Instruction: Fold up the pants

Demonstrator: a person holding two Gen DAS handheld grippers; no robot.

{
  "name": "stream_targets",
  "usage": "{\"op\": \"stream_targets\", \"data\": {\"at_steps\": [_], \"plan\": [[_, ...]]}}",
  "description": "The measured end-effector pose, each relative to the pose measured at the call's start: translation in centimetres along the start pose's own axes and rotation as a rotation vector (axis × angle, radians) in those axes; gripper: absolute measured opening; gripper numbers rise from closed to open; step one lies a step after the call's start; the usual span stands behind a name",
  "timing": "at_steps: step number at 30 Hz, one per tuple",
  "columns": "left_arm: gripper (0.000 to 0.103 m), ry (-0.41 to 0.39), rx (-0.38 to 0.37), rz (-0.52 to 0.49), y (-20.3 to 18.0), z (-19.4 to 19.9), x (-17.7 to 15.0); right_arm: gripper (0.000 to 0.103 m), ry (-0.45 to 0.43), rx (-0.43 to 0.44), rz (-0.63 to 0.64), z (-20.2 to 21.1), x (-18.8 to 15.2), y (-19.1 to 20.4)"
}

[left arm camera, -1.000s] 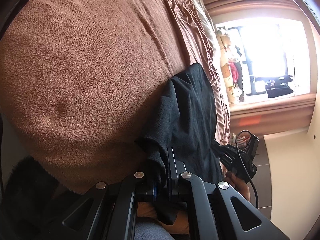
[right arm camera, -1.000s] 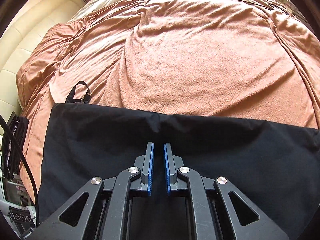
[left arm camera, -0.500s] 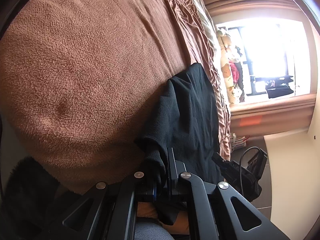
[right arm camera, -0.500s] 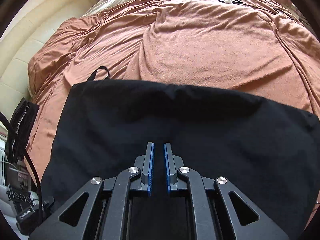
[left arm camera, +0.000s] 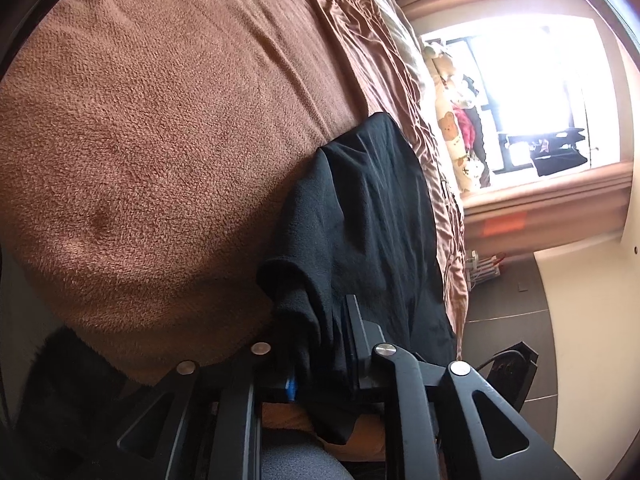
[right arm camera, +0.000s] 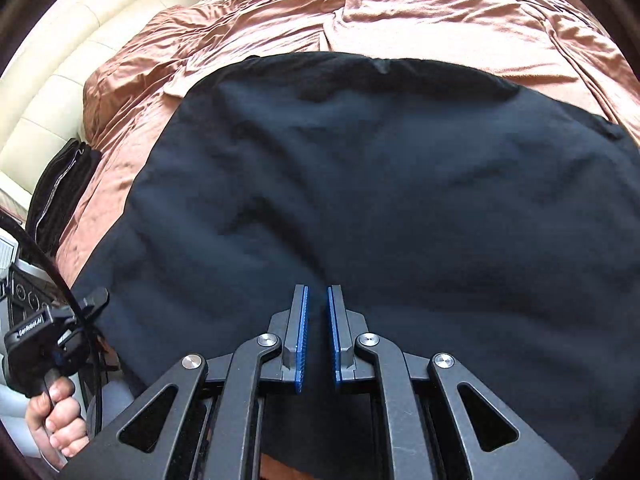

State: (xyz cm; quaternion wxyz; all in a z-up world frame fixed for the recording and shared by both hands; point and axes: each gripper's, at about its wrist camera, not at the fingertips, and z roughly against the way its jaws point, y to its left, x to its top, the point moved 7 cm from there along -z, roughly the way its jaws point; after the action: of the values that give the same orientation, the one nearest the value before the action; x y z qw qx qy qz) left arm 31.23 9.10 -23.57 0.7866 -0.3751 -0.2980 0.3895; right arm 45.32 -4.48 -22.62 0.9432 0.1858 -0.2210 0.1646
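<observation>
As the left gripper (left arm camera: 320,344) opens, the pants (left arm camera: 368,216) hang between its fingers (left arm camera: 354,332).

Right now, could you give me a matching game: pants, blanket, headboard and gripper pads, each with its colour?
Things:
1 pants
2 blanket
3 headboard
4 pads

Colours:
a blue
b cream
c black
d brown

Pairs: 1-c; 2-d; 3-b; 4-a
</observation>
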Motion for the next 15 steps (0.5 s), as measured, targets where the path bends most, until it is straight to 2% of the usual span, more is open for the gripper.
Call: {"op": "stream_targets", "data": {"at_steps": [1,5,9,10,13,15], "plan": [[0.030,-0.013,0.000,0.007,0.1,0.2,0.1,0.007,0.000,0.004,-0.001,0.1,-0.2,-0.1],[0.042,-0.077,-0.005,0.039,0.7,1.3,1.1,0.007,-0.002,0.019,-0.014,0.7,-1.1,-0.5],[0.042,-0.084,-0.011,0.071,1.1,1.1,1.9,0.007,-0.005,0.025,-0.019,1.0,-1.8,-0.2],[0.041,-0.079,-0.010,0.070,1.1,1.0,2.0,0.007,-0.005,0.029,-0.023,1.1,-2.1,-0.3],[0.009,-0.051,-0.021,0.058,0.5,0.2,1.9,0.007,-0.016,0.035,-0.032,1.9,-2.2,-0.2],[0.007,-0.058,-0.024,0.036,-0.1,0.4,1.8,0.007,-0.046,0.038,-0.032,2.6,-1.8,0.0]]}}
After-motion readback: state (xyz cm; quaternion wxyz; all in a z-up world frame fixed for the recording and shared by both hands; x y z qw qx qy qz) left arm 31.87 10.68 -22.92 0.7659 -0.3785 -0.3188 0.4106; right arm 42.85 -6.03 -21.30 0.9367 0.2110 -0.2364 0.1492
